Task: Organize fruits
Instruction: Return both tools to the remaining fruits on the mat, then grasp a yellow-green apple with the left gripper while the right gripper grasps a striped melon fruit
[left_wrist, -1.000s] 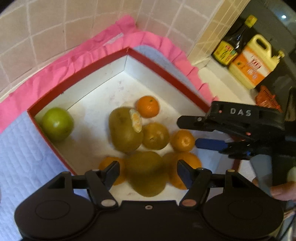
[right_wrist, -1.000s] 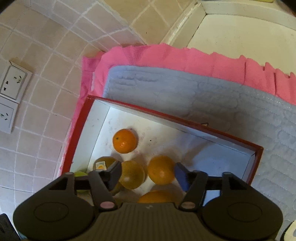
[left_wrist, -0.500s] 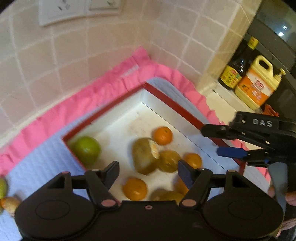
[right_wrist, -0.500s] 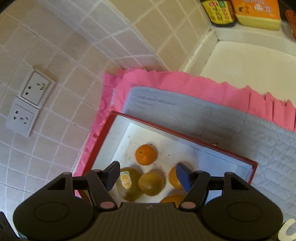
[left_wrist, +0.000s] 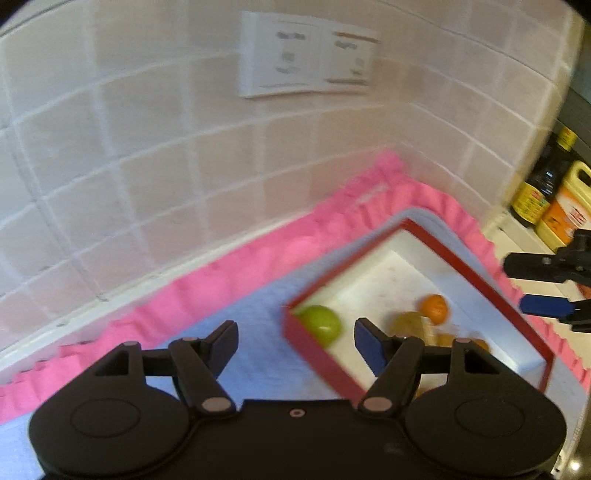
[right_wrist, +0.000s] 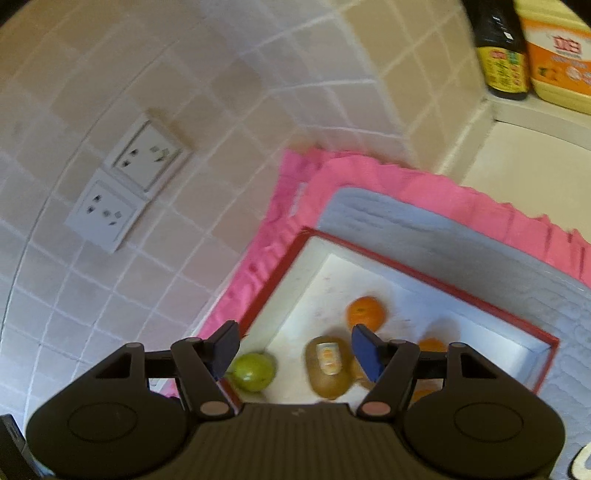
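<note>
Tiled wall (left_wrist: 147, 155) fills the upper half of the left wrist view, with a double socket plate (left_wrist: 306, 55) at 12 o'clock. Below it a pink frilled cloth (left_wrist: 258, 258) borders a pale blue quilted mat (left_wrist: 255, 332) on the table. At 3 o'clock sits a red-rimmed white box (left_wrist: 480, 280) holding the fruit: a green apple (left_wrist: 321, 325) in its near corner, an orange (left_wrist: 434, 308) further in, and a brownish fruit (left_wrist: 406, 325) between them, blurred. The left claw (left_wrist: 295, 336) hangs spread above the mat and the box corner, with nothing between its fingers and touching nothing. At the right edge the right claw (left_wrist: 546, 284) shows side-on, above the box's far rim. A dark sauce bottle (left_wrist: 539, 192) and a yellow jug (left_wrist: 565, 210) stand on a ledge at 2 o'clock.

Beige wall tiles (right_wrist: 221, 92) fill the right wrist view from 9 to 12 o'clock, carrying the socket plate (right_wrist: 125, 192). The right claw (right_wrist: 295, 345) is spread wide and empty, above the box (right_wrist: 443, 284). Beneath it lie the green apple (right_wrist: 255, 371) at 7 o'clock, a brown fruit with a sticker (right_wrist: 328, 365), and an orange (right_wrist: 365, 312) beyond.
</note>
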